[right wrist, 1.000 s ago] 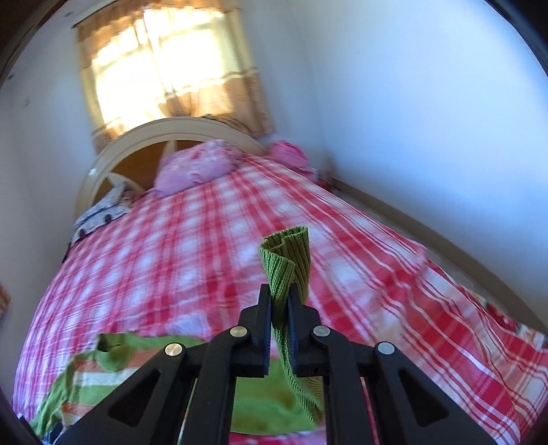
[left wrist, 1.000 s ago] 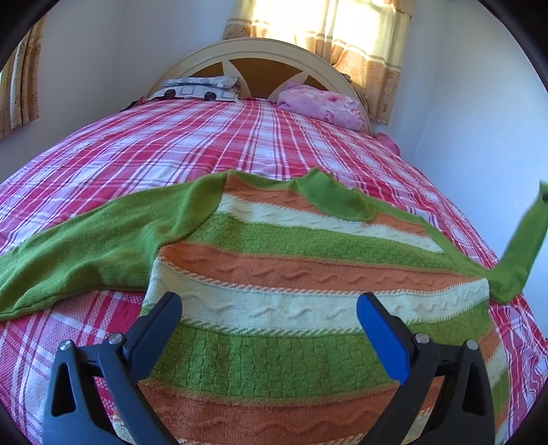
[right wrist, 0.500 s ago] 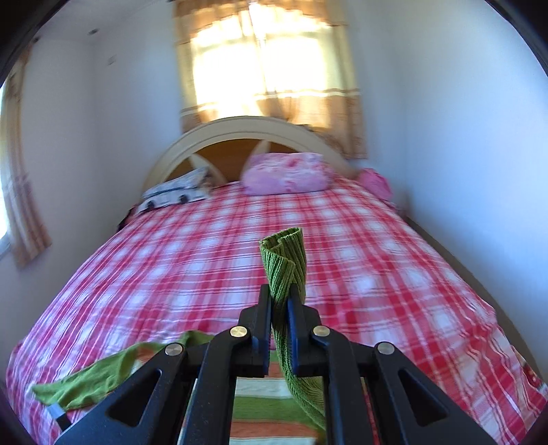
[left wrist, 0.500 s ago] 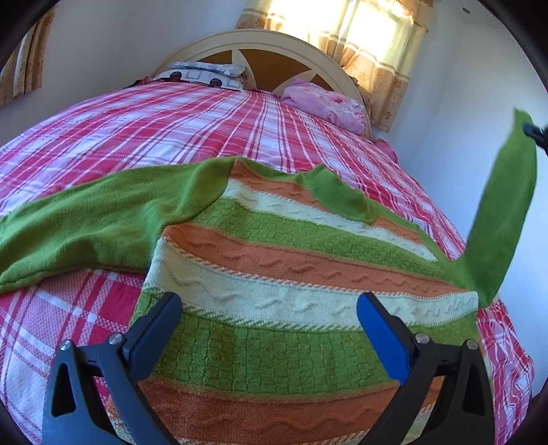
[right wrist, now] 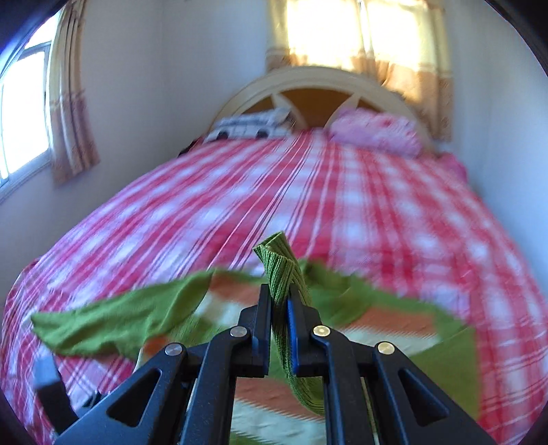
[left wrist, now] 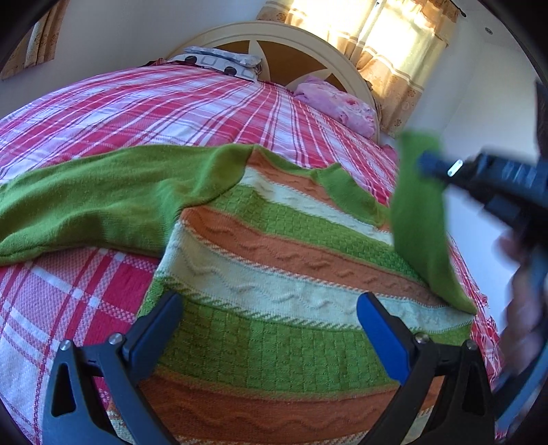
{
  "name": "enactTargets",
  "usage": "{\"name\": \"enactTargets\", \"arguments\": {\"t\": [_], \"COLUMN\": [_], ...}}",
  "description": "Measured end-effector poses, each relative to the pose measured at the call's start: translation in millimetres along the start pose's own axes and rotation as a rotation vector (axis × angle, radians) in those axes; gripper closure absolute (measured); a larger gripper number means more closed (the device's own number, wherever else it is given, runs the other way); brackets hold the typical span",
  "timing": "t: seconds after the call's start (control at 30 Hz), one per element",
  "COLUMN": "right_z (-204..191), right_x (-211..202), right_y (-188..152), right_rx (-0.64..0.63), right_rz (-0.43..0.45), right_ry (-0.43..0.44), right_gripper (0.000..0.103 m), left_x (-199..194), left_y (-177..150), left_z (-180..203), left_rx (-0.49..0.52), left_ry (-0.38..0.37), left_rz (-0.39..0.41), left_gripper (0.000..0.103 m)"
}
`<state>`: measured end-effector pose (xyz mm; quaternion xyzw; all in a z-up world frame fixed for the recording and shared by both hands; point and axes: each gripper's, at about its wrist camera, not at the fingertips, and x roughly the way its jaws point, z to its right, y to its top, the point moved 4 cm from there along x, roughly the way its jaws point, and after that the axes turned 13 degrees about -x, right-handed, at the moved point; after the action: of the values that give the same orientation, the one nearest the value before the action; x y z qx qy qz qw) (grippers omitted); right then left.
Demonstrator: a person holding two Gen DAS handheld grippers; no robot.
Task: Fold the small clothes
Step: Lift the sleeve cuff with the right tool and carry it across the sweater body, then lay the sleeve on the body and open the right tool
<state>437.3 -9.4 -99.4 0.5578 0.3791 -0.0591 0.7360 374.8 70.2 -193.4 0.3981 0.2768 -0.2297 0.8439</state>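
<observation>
While the right gripper pinches the sleeve above the sweater, a thin hold could slip. Left gripper hovers spread wide and empty, so the sweater's body on the bed may drag.

A bed covered by a red-and-white plaid bedspread filled the room. At its far end stood a cream arched headboard. Against the headboard lay a pink floral pillow and, beside it, a white pillow with dark spots. Behind the headboard hung sunlit yellow-orange curtains. Another curtained window sat in the side wall.
</observation>
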Motion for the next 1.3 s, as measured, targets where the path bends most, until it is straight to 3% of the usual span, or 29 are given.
{"name": "enactTargets", "arguments": {"t": [0.13, 0.23, 0.27, 0.43, 0.57, 0.73, 0.83, 0.9, 0.97, 1.0, 1.07, 1.3], "right_z": [7, 35, 46, 94, 101, 88, 84, 80, 74, 72, 64, 42], "right_x": [16, -1, -9, -55, -73, -77, -79, -76, -76, -77, -77, -78], "right_y": [-43, -78, -91, -151, -178, -190, -190, -191, -191, -191, -191, -190], "right_rx": [0.050, 0.054, 0.047, -0.006, -0.033, -0.093, -0.112, -0.132, -0.163, -0.177, -0.223, -0.358], "right_rz": [-0.093, -0.135, -0.153, -0.199, -0.187, -0.152, -0.127, -0.129, -0.127, -0.124, -0.120, -0.098], "right_ry": [0.094, 0.036, 0.002, -0.195, -0.232, -0.256, -0.259, -0.278, -0.311, -0.327, -0.371, -0.446], "right_gripper": [0.069, 0.061, 0.055, 0.049, 0.042, 0.042, 0.035, 0.034, 0.034, 0.034, 0.033, 0.033], "left_x": [-2, -5, -6, -11, -4, 36, 59, 65, 61, 59, 53, 6], "left_y": [-1, -3, -4, 3, 17, 17, 13, 11, 12, 12, 12, 46], "left_z": [-1, 0, 2, 20, 43, 59, 57, 56, 58, 60, 67, 69], "left_rx": [0.005, 0.018, 0.027, 0.120, 0.167, 0.247, 0.265, 0.249, 0.247, 0.261, 0.260, 0.187], "left_ry": [-0.006, -0.017, -0.029, -0.038, -0.049, 0.046, 0.113, 0.110, 0.117, 0.112, 0.053, -0.063], "left_rz": [-0.003, -0.011, -0.023, -0.042, -0.073, -0.159, -0.181, -0.182, -0.133, -0.119, -0.140, -0.053], "left_gripper": [0.000, 0.000, 0.000, 0.005, 0.009, 0.026, 0.033, 0.038, 0.064, 0.098, 0.097, 0.097]}}
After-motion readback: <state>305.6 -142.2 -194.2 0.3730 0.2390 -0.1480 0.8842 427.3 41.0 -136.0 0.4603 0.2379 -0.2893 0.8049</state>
